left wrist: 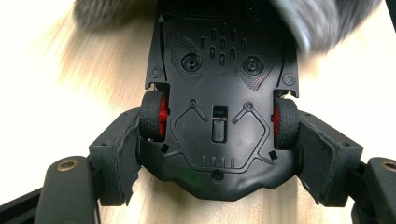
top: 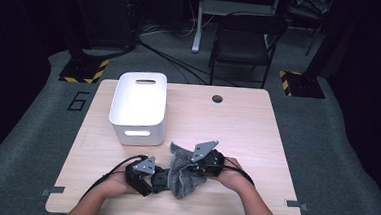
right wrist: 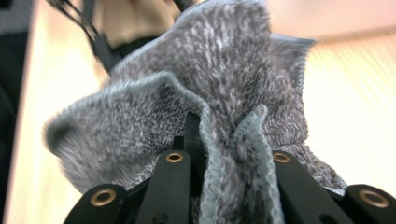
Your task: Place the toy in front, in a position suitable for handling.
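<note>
The step in hand looks like wiping a toy clean: the left gripper (top: 155, 179) clamps a black plastic toy car with red-hubbed rubber wheels (left wrist: 219, 112), belly up, its 2 jaws pressed against the car's sides by one pair of wheels, as the left gripper view shows. The right gripper (top: 194, 169) has its jaws drawn tight on a bunched fold of the grey fleecy microfibre cloth (top: 182, 174); in the right gripper view the cloth's stitched pale-blue hem (right wrist: 219, 154) runs down between the 2 jaws. In the high view the car sits low over the light wooden table (top: 238, 120), near its front edge, and the cloth hangs just beside the car's far end, draping over it; whether it presses on the plastic I cannot tell from the blur. The next move, I judge, calls for the right hand to drag the cloth along the underside while the left holds the car steady, keeping the fabric clear of the wheels so it does not snag. The white rectangular plastic bin with slot handles (top: 138, 109) stands well apart, behind and to the left of the hands; its inside appears bare, though glare washes out the bottom.
</note>
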A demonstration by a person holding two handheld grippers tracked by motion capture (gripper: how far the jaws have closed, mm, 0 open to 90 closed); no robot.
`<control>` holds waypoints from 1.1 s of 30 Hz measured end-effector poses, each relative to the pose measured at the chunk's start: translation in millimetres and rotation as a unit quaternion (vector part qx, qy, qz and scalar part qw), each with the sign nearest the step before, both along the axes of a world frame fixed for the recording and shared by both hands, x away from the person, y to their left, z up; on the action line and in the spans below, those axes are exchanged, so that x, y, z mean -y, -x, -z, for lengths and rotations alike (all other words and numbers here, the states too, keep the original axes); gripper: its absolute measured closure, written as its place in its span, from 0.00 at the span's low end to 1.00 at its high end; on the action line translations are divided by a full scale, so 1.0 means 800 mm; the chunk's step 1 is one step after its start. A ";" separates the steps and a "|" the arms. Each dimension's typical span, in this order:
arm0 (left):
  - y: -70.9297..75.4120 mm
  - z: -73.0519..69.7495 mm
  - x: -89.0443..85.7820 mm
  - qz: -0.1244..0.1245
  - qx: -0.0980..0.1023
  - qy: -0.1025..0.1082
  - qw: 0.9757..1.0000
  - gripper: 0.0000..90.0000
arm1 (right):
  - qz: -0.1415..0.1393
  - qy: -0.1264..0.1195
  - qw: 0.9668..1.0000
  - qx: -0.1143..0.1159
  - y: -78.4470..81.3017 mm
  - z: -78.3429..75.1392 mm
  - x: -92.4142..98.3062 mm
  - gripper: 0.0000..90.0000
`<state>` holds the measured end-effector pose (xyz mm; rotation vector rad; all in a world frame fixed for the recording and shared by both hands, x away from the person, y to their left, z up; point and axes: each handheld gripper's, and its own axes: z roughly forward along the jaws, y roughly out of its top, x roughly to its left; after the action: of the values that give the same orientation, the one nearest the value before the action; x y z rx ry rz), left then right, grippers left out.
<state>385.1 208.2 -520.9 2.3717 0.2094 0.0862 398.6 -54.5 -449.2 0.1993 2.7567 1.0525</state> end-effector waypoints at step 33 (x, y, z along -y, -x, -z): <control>0.000 -0.001 -0.001 0.001 -0.001 -0.004 1.000 0.27 | -0.054 0.010 0.999 0.000 -0.001 0.020 -0.079 0.87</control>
<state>385.0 208.7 -520.1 2.3807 0.2072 0.0828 399.2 8.8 -464.9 0.0493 2.8047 1.0491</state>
